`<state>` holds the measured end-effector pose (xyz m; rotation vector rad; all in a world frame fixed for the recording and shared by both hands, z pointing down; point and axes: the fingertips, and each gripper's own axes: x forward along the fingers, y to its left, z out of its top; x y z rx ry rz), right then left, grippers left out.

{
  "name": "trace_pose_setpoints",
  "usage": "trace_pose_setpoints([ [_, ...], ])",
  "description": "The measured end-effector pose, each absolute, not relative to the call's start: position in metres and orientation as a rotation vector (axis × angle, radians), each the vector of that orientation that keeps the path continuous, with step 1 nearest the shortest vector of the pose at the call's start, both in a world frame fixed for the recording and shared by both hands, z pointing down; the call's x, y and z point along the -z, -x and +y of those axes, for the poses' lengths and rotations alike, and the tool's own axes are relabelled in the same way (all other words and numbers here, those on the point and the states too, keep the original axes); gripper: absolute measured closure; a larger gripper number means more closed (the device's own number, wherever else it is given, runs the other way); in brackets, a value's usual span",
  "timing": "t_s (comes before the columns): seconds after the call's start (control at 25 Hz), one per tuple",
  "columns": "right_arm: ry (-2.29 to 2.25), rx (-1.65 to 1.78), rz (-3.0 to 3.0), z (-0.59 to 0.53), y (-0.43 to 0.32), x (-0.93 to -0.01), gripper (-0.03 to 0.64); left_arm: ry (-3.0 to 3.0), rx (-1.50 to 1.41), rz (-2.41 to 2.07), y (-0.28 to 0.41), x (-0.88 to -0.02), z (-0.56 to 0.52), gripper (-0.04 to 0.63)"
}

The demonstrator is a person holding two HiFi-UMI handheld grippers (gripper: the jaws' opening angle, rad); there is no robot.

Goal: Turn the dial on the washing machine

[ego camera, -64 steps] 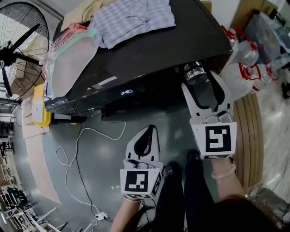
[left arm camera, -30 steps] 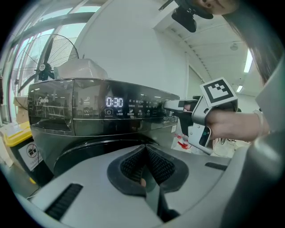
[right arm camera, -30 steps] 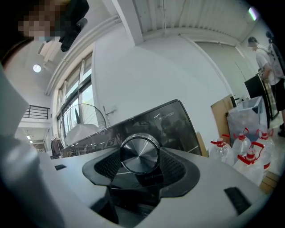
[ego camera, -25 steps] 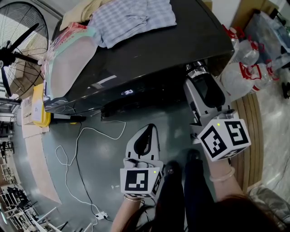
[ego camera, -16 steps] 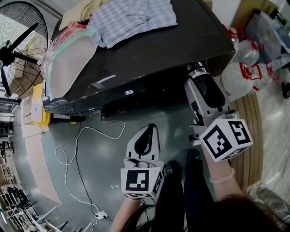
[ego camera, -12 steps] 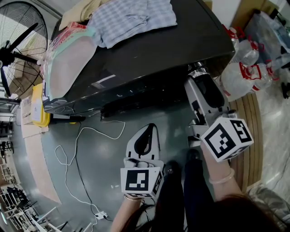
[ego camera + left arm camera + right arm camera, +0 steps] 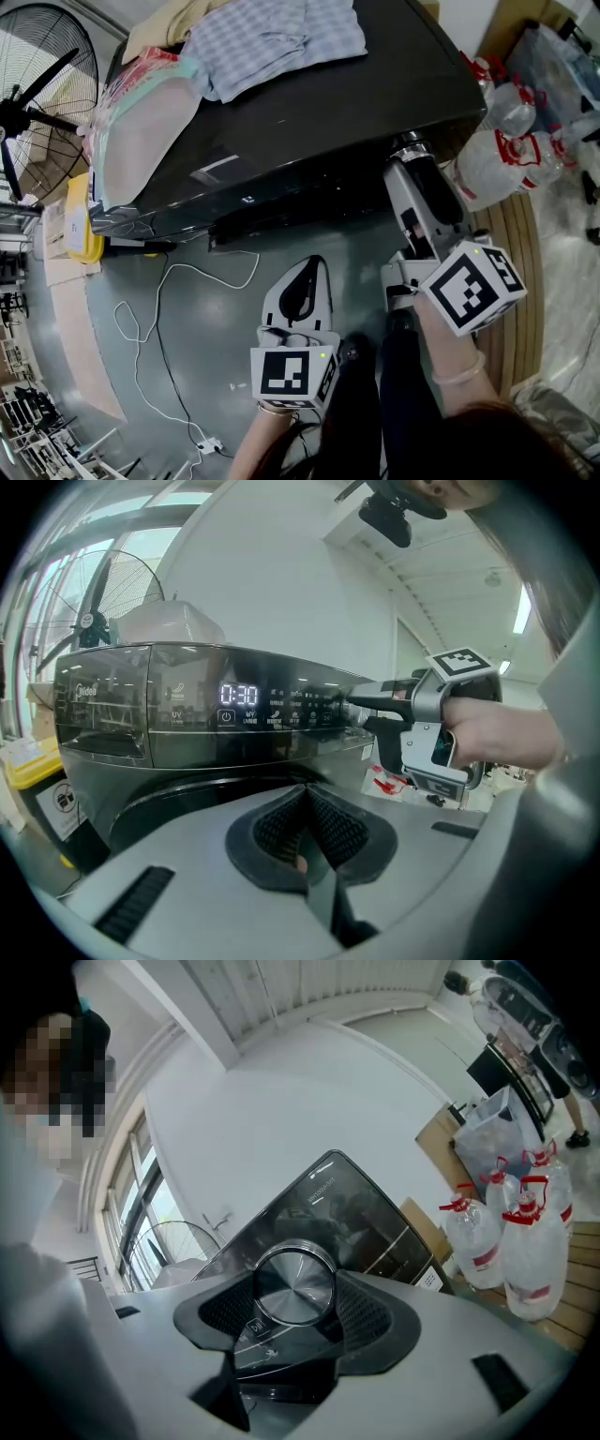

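The black washing machine [image 7: 309, 122] stands ahead, clothes piled on its lid. Its round silver dial [image 7: 410, 147] sits at the right end of the front panel. My right gripper [image 7: 411, 164] is shut on the dial, rolled over so that its marker cube tilts to the right. In the right gripper view the dial [image 7: 295, 1285] fills the space between the dark pads [image 7: 366, 1312], which press on both its sides. My left gripper [image 7: 302, 281] hangs lower, away from the machine, with its jaws shut on nothing. The panel display [image 7: 238, 694] is lit and reads 0:30.
A standing fan [image 7: 37, 103] is at the left, beside a yellow bin [image 7: 80, 220]. A checked cloth [image 7: 272, 37] and a plastic bag [image 7: 141, 122] lie on the lid. Water bottles [image 7: 506, 141] stand at the right. A white cable [image 7: 169, 309] trails over the floor.
The right gripper has closed on the dial and rolled clockwise, tipping its marker cube further to the right. The lit spot on the panel has shifted. The left gripper has not moved.
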<state>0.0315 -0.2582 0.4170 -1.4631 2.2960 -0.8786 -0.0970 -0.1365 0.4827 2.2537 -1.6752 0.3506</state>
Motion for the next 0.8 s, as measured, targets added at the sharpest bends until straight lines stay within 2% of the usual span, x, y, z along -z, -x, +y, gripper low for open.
trace_pose_setpoints([
  [0.4,1.572,0.665,2.484,-0.258,-0.026,-0.417,0.312,-2.254,-0.355,-1.679,0.095,-0.484,-0.137,0.578],
  [0.52,1.644,0.491,2.591,-0.257,-0.023,-0.413,0.278,-2.259,-0.357,-1.667,0.093,-0.484,-0.137,0.578],
  [0.68,1.722,0.219,2.721,-0.256,-0.020,-0.405,0.276,-2.255,-0.355,-1.670,0.094,-0.484,-0.139,0.578],
  [0.8,1.757,0.149,2.751,-0.257,-0.019,-0.404,0.288,-2.255,-0.351,-1.665,0.094,-0.485,-0.139,0.578],
])
